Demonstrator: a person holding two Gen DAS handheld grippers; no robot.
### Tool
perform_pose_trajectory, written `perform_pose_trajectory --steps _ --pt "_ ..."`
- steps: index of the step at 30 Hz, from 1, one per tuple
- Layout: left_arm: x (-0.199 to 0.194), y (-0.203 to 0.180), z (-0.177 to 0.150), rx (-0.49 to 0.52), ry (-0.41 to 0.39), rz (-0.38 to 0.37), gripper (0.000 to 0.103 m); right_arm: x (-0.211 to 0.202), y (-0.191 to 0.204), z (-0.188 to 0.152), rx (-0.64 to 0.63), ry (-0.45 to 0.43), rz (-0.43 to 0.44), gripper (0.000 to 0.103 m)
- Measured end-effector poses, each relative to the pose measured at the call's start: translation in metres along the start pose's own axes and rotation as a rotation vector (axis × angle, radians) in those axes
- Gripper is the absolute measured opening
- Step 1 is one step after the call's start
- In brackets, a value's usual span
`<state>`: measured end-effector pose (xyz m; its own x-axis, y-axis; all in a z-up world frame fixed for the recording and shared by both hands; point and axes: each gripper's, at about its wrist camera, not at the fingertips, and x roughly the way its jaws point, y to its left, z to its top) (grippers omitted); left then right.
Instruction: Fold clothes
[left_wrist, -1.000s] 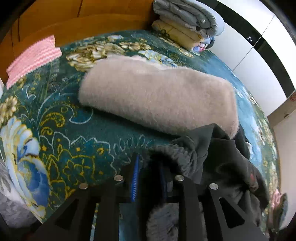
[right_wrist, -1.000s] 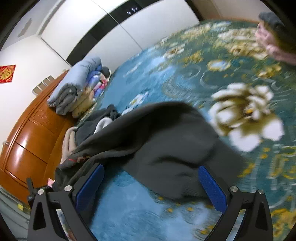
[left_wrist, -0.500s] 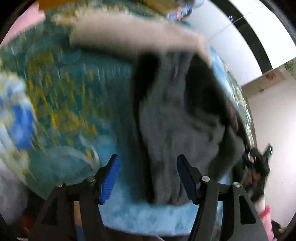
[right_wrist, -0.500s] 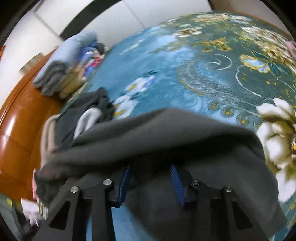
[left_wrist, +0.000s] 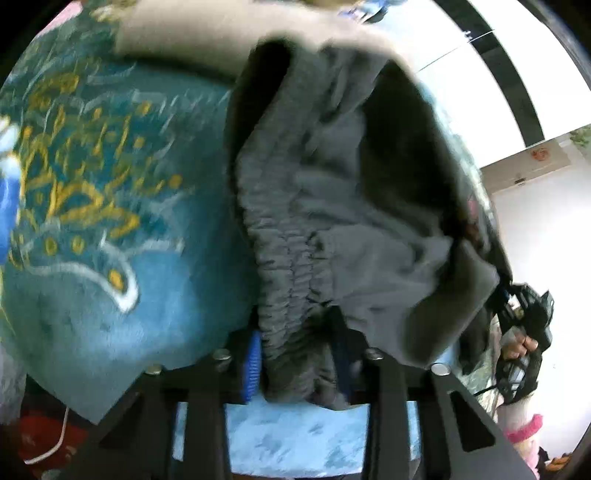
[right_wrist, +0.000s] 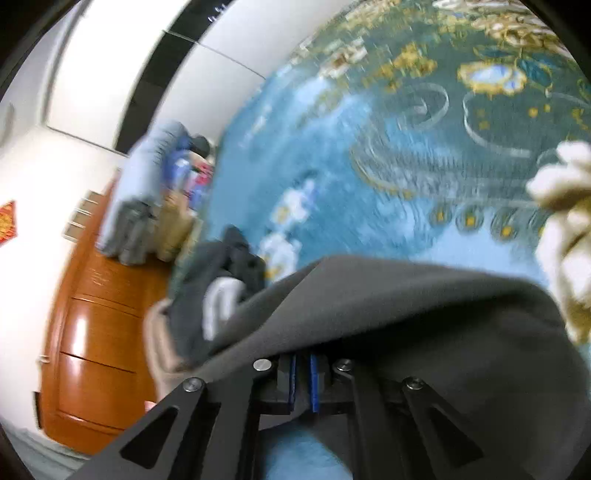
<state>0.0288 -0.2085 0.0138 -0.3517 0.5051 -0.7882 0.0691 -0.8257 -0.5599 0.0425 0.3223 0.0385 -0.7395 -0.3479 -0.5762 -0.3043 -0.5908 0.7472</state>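
Note:
A dark grey garment with a gathered elastic waistband (left_wrist: 295, 258) hangs between both grippers over a teal floral bedspread (left_wrist: 110, 184). My left gripper (left_wrist: 295, 362) is shut on the waistband, which bunches between its blue pads. My right gripper (right_wrist: 303, 380) is shut on the other end of the same garment (right_wrist: 424, 321), its blue pads nearly touching with cloth draped over them. The right gripper and the hand holding it show at the right edge of the left wrist view (left_wrist: 524, 332). A folded beige fleece (left_wrist: 221, 40) lies beyond the garment.
A stack of folded bedding (right_wrist: 147, 199) sits by the orange wooden headboard (right_wrist: 96, 332). More dark clothes (right_wrist: 221, 266) lie in a heap on the bed. White wardrobe doors (right_wrist: 147, 74) stand behind. A red item (left_wrist: 40, 439) lies below the bed edge.
My left gripper opened half a second ago and has closed again on the waistband. My right gripper closed on the garment's far end. The garment has lifted off the bed.

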Motion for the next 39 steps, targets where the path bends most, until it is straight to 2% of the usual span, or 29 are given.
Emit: perform_pose_trajectory --steps 1,4,9,11,12,15,17,20,25,27,28,29,31,35,37,39 --pt "-0.007 -0.01 0.01 0.024 -0.033 -0.019 0.01 -0.013 0.006 0.006 -0.029 -0.025 0.008 0.005" --pt "-0.019 -0.051 0.045 0.128 -0.118 -0.041 0.011 -0.047 0.026 0.034 -0.112 -0.091 -0.017 0.005" --pt "-0.026 -0.155 0.114 0.282 -0.217 -0.192 0.01 -0.106 0.075 0.107 -0.213 -0.218 -0.096 0.005" --pt "-0.025 -0.188 0.129 0.322 -0.238 -0.187 0.01 -0.132 0.095 0.129 -0.256 -0.258 -0.149 0.005" --pt "-0.02 -0.196 0.13 0.33 -0.234 -0.177 0.01 -0.134 0.089 0.128 -0.253 -0.236 -0.178 0.005" --pt "0.008 -0.191 0.116 0.324 -0.159 -0.139 0.01 -0.132 0.059 0.118 -0.231 -0.134 -0.268 0.005" --pt "0.033 -0.178 0.102 0.285 -0.101 -0.097 0.01 -0.124 0.018 0.094 -0.191 -0.068 -0.299 0.005" --pt "0.06 -0.142 0.086 0.17 -0.045 -0.053 0.01 -0.12 -0.043 0.059 -0.078 -0.015 -0.284 0.005" --pt "0.058 -0.107 0.079 0.061 -0.035 -0.065 0.012 -0.128 -0.093 0.03 0.029 -0.012 -0.236 0.005" --pt "0.051 -0.101 0.073 0.047 -0.047 -0.059 0.017 -0.131 -0.1 0.024 0.045 -0.024 -0.215 0.005" --pt "0.047 -0.098 0.071 0.04 -0.052 -0.056 0.025 -0.133 -0.103 0.021 0.052 -0.03 -0.204 0.005" --pt "0.043 -0.094 0.068 0.033 -0.058 -0.053 0.04 -0.133 -0.104 0.02 0.054 -0.03 -0.201 0.005" --pt "0.036 -0.087 0.062 0.021 -0.067 -0.056 0.055 -0.131 -0.106 0.018 0.052 -0.026 -0.205 0.005" --pt "0.042 -0.071 0.039 0.0 -0.008 -0.091 0.062 -0.126 -0.114 0.015 0.068 -0.027 -0.196 0.005" --pt "0.055 -0.065 0.028 -0.031 0.039 -0.107 0.062 -0.125 -0.117 0.012 0.078 -0.028 -0.191 0.005" --pt "0.066 -0.066 0.023 -0.064 0.064 -0.156 0.062 -0.123 -0.12 0.01 0.088 -0.024 -0.19 0.005"
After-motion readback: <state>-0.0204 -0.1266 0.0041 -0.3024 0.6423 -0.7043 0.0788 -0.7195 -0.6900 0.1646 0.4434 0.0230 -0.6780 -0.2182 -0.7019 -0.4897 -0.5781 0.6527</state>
